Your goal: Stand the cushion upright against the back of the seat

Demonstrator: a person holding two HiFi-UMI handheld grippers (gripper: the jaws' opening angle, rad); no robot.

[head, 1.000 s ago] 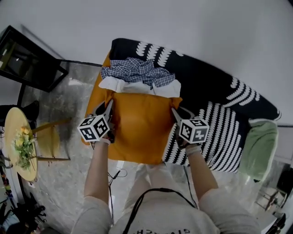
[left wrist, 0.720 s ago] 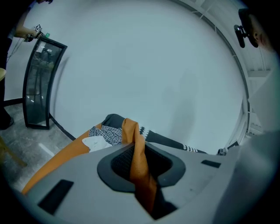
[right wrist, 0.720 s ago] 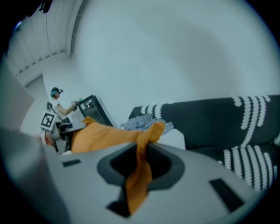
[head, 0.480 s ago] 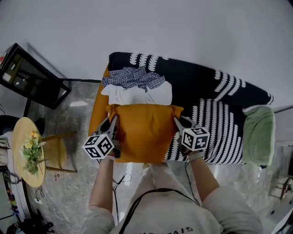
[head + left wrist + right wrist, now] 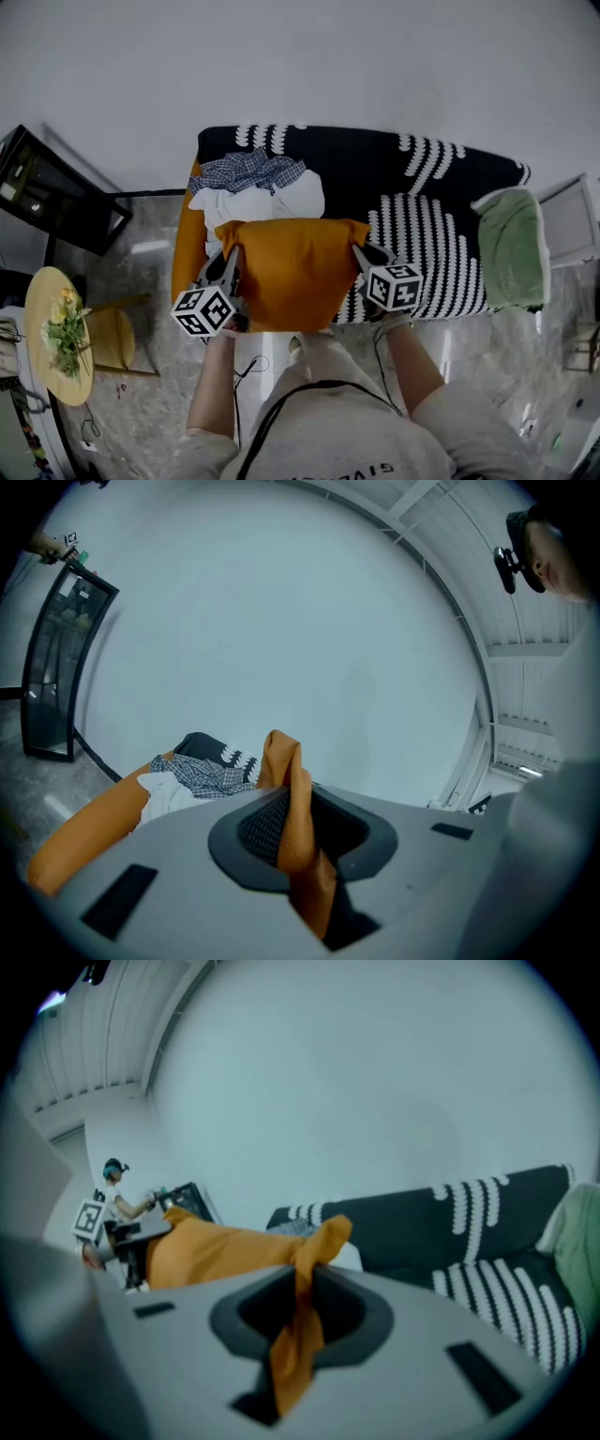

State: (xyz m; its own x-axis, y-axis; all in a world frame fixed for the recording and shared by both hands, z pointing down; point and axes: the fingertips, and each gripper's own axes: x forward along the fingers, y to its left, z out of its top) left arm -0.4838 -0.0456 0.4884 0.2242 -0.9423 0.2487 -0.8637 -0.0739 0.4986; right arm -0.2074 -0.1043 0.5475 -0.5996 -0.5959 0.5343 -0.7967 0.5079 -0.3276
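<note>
Fingers of L gripper [image 5: 295, 832]: nearly together, pinching one corner of the orange square fabric cushion [image 5: 293, 272], w/ a fabric ear poking up past the pads. Fingers of R gripper [image 5: 302, 1312]: equally narrow, clamped on the opposite corner, just closed a bit tighter w/ that fabric btwn them. Nothing else touched by either.

Changed vs. a sec ago: no longer flat on the seat of the black sofa w/ white stripe pattern [image 5: 427, 183]. Now raised by its two far corners and shorter-looking in the head view, so prob. tipped toward vertical. Hanging btwn both grippers over the front part of the seat, lower edge near the seat's front.

Further out: blue-white checked cloth [image 5: 246, 172] and white cloth [image 5: 277, 199] heaped on the seat just behind the cushion, btwn it and the backrest. Orange throw [image 5: 185, 253] draped over the sofa's left end. Pale green blanket [image 5: 511, 246] at the right end, well apart.

For the task: lift and tilt approx. done, placement not. Not yet against the back. Prob. next: carry rearward and lean on the backrest. Risk: cloth heap in the way, so maybe no flush fit.
</note>
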